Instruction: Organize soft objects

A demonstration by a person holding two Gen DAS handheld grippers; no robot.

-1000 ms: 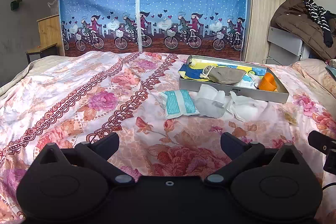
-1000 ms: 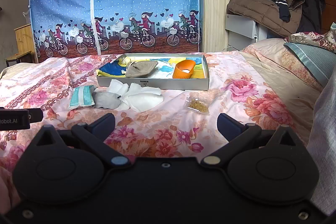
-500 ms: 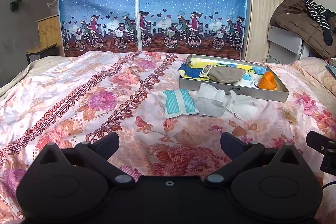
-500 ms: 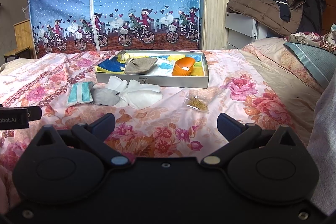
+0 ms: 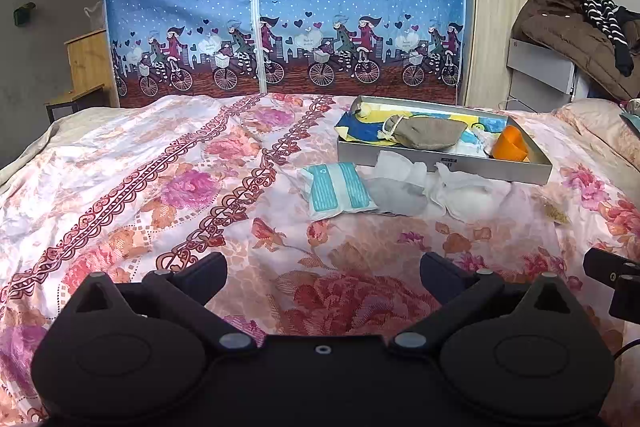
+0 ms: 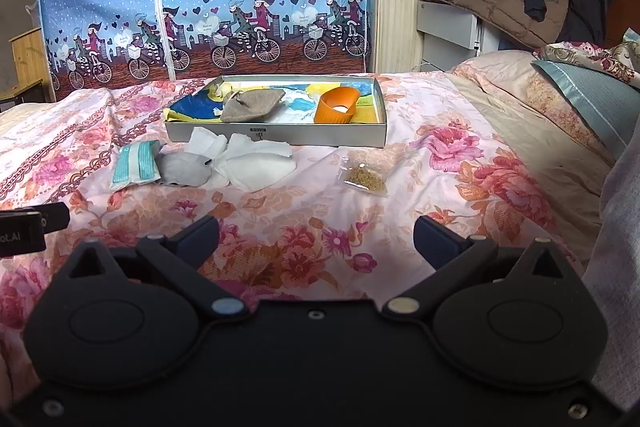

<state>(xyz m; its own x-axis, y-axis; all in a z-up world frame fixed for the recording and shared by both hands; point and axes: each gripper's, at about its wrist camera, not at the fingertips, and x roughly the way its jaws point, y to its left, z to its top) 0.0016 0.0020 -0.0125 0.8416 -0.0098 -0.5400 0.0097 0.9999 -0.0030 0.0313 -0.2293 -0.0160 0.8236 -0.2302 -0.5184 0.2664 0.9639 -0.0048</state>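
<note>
The white cloths (image 6: pixel 256 163), beside a grey one (image 6: pixel 182 169) and a tissue pack (image 6: pixel 134 167) on the bed (image 6: pixel 460 195) just near of the tray (image 6: pixel 280 139), look limp and light, so we would pinch a raised fold with our empty, wide-open left gripper (image 5: pixel 323 279) or right gripper (image 6: pixel 316 241).

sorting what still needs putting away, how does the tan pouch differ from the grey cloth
The tan pouch lies inside the tray; the grey cloth lies on the bedspread in front of it. The pouch looks plump, with a tied neck; the cloth is flat and crumpled. The cloth touches the white cloths and a teal packet; the pouch rests on the tray's coloured contents. Both look soft, and no fingers touch either.
</note>
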